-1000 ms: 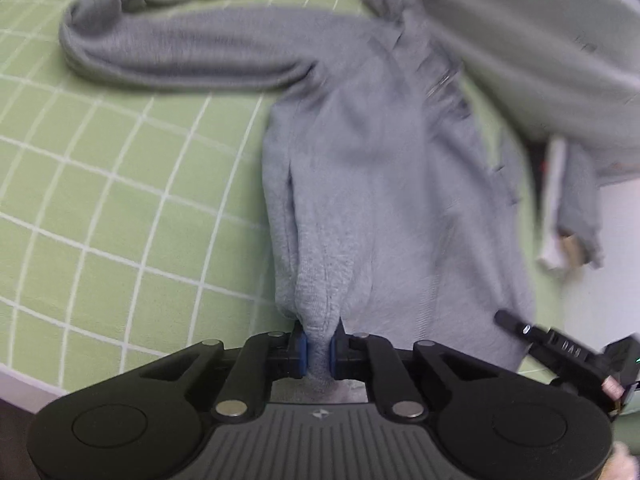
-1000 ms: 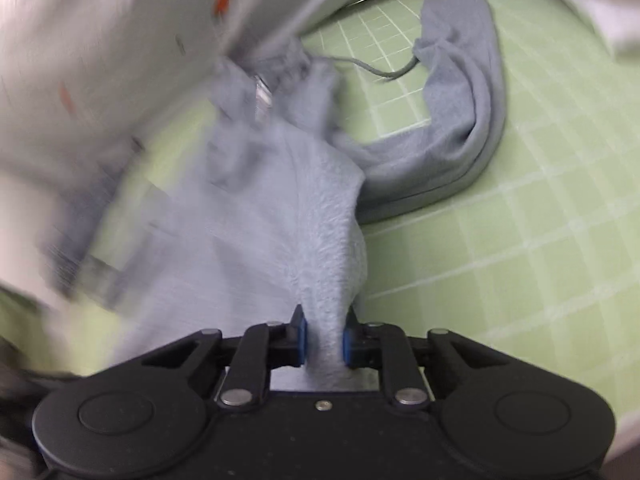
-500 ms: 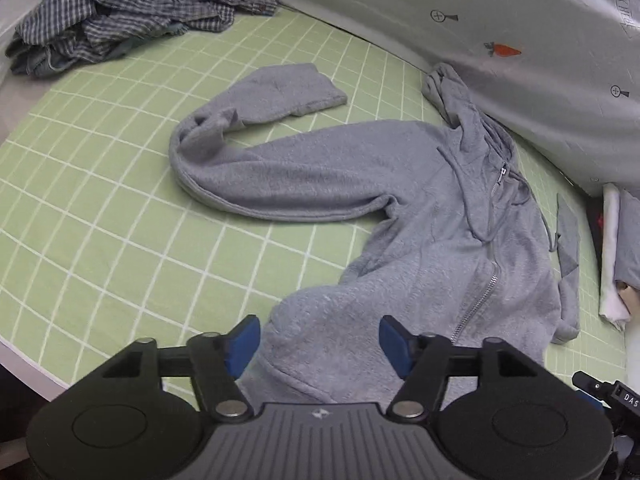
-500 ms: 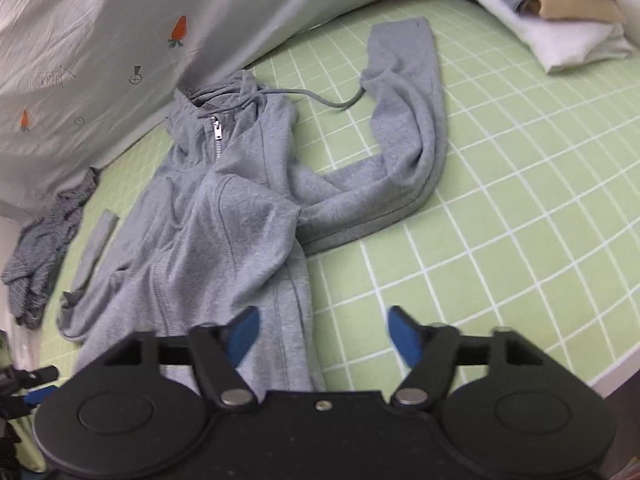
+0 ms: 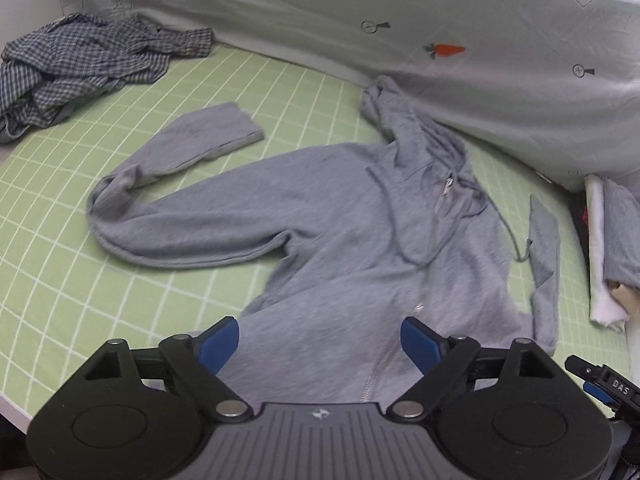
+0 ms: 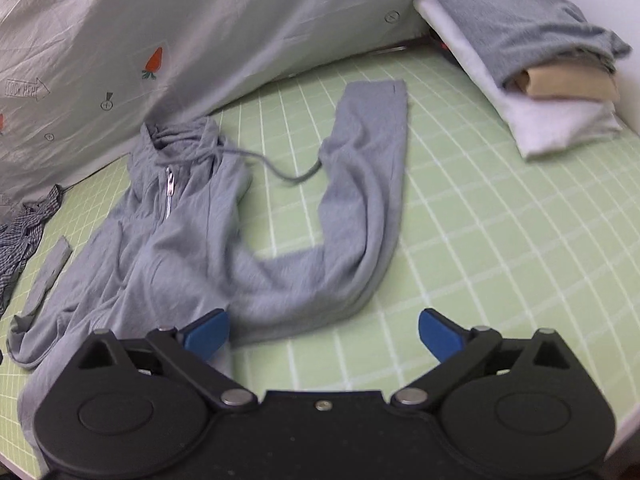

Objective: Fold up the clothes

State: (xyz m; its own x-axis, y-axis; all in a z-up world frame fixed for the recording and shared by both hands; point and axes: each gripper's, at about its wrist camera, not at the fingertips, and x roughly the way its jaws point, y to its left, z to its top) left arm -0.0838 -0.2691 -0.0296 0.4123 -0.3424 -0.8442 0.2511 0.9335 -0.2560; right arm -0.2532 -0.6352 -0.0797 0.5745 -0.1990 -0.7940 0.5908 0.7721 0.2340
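Note:
A grey zip-up hoodie (image 5: 360, 240) lies flat on the green checked sheet (image 5: 72, 264), hood toward the back, both sleeves bent outward. My left gripper (image 5: 320, 344) hangs above the hoodie's lower hem, its jaws opening wide, nothing pinched between the blue pads. In the right wrist view the same hoodie (image 6: 180, 232) spreads left of centre, one sleeve (image 6: 368, 184) curving up to the right. My right gripper (image 6: 324, 332) hovers over the bent sleeve and bare sheet, jaws opening wide, holding nothing.
A crumpled blue plaid shirt (image 5: 80, 68) lies at the back left. A grey printed duvet (image 5: 400, 20) runs along the back. Folded clothes are stacked (image 6: 540, 72) at the right. The bed's near edge (image 5: 16, 404) is close below the left gripper.
Both grippers have let go of the hoodie's hem and opened wide. Both have pulled up and back, and the hoodie now lies flat on the sheet.

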